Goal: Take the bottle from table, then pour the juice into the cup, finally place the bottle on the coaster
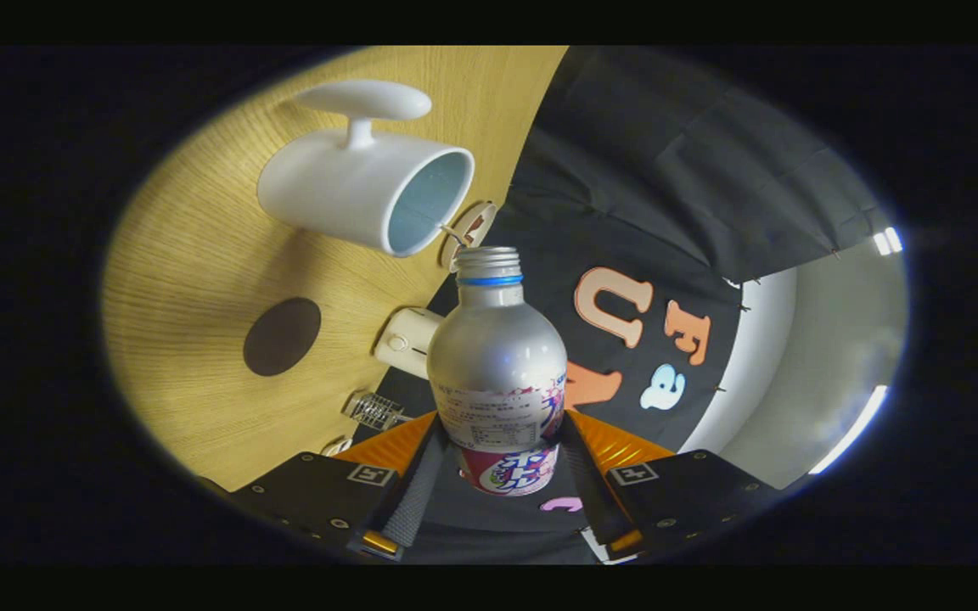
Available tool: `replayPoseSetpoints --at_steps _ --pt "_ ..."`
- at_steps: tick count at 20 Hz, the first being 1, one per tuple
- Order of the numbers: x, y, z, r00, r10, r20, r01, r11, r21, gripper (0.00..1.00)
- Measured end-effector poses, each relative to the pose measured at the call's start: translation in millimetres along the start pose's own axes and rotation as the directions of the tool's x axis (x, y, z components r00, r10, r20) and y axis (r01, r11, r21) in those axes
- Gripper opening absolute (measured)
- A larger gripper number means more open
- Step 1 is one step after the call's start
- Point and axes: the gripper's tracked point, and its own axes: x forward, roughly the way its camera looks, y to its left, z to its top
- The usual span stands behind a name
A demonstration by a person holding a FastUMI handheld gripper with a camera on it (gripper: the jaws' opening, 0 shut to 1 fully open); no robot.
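Above the wooden table [200, 255], the white cup [362, 191] waits while the gripper [502, 458], clamped on the capless silver bottle [497, 365], tilts it cupward: pickup done, pouring apparently underway, the dark round coaster [282, 336] unused.

No text can be read with certainty: the label of the bottle [499, 399], held between the fingers [411, 501] of the gripper [497, 492], is printed in fine lines and large coloured characters too small and curved to be made out.
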Motion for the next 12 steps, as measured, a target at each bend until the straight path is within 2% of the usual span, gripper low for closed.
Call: replayPoseSetpoints --at_steps 5,9,12 --pt "-1 -2 3 1.000 0.004 0.011 -0.004 1.000 -0.009 0.76" --pt "-4 4 12 1.000 0.017 0.026 -0.018 0.999 0.043 0.77" --pt "-5 18 18 0.998 0.056 0.036 -0.060 0.991 0.120 0.77"
